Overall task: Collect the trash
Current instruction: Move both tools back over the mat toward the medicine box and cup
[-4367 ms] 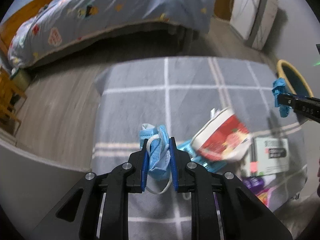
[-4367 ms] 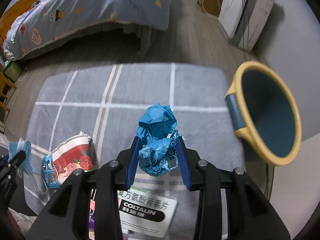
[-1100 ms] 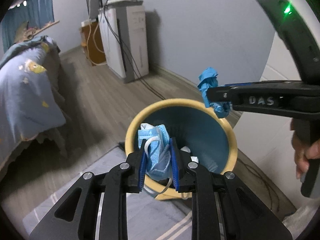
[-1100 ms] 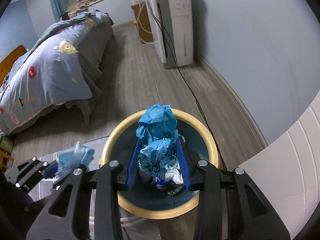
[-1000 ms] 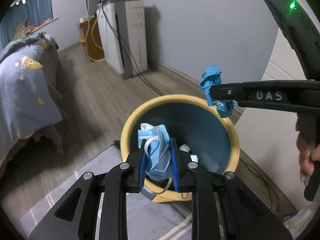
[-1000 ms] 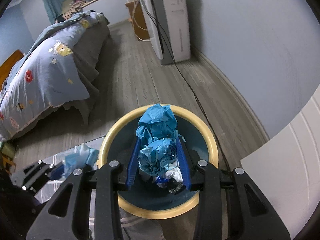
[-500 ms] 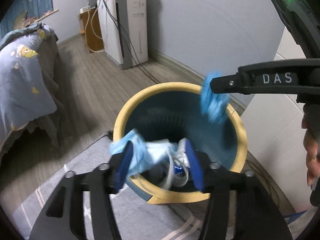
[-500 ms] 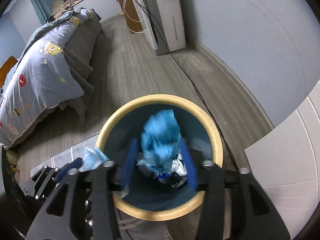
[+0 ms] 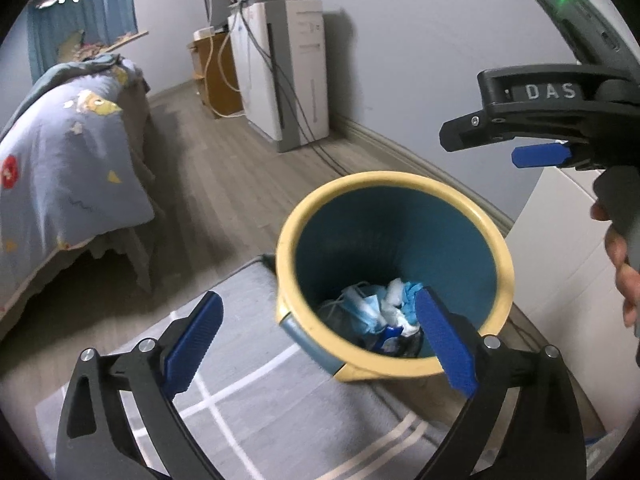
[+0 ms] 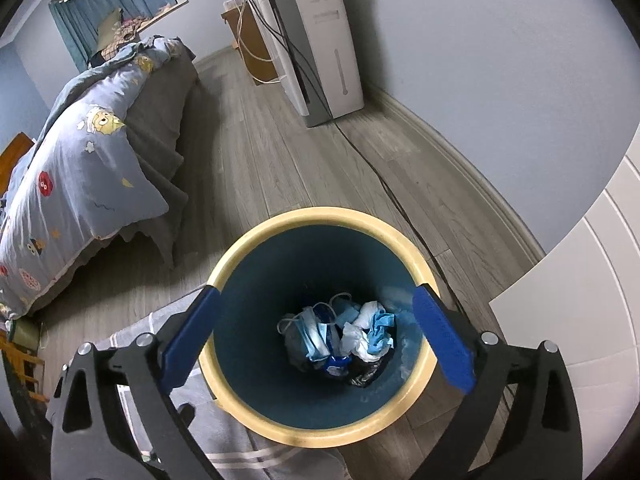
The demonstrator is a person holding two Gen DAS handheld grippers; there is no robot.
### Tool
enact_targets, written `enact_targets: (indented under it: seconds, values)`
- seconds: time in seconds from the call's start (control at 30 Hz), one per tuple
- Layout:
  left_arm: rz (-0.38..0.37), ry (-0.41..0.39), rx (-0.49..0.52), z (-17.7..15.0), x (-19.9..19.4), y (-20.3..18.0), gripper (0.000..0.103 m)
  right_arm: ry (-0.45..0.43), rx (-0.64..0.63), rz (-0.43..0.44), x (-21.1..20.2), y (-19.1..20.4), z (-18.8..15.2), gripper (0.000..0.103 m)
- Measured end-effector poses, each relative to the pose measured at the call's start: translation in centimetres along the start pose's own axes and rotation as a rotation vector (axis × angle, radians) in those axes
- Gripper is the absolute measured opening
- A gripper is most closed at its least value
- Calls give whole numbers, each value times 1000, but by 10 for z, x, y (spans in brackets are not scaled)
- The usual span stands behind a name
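Both of my grippers hang over the trash bin (image 10: 256,264), a round bin with a yellow rim and a dark teal inside, standing on the wood floor (image 10: 256,148) at the corner of the grey rug (image 9: 256,400). My left gripper (image 9: 316,332) has just been opening; its jaws stand wide with nothing between them. My right gripper (image 10: 316,332) has likewise just been opening and is spread wide and empty, framing the bin's mouth; from the left wrist it shows side-on at upper right (image 9: 536,148), with my hand (image 9: 624,264) on its grip. The face mask (image 10: 316,336) and the crumpled blue paper (image 10: 380,332) lie at the bottom of the bin among other scraps. A bed (image 10: 84,168) stands to the left, a white appliance (image 10: 320,40) by the wall.
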State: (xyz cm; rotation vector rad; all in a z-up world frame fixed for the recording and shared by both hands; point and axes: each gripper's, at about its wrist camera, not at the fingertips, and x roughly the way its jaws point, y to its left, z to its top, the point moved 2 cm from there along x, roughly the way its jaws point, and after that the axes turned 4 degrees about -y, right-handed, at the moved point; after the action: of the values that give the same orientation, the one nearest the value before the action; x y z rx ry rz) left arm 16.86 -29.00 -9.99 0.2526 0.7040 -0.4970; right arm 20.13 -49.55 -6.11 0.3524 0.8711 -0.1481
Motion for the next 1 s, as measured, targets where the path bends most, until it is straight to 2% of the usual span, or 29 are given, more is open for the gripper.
enact_targets:
  seconds: [0.37, 0.57, 0.8, 1.0]
  values:
    - [84, -29, -56, -1, -76, 32, 97, -46, -97, -1, -17, 29, -3, 97]
    - [132, -28, -99, -17, -131, 61, 97, -20, -167, 25, -29, 57, -23, 97]
    - [231, -33, -205, -58, -192, 106, 97, 6, -260, 90, -46, 97, -50, 97]
    - [318, -31, -285, -95, -224, 141, 97, 19, -339, 109, -56, 127, -78, 97]
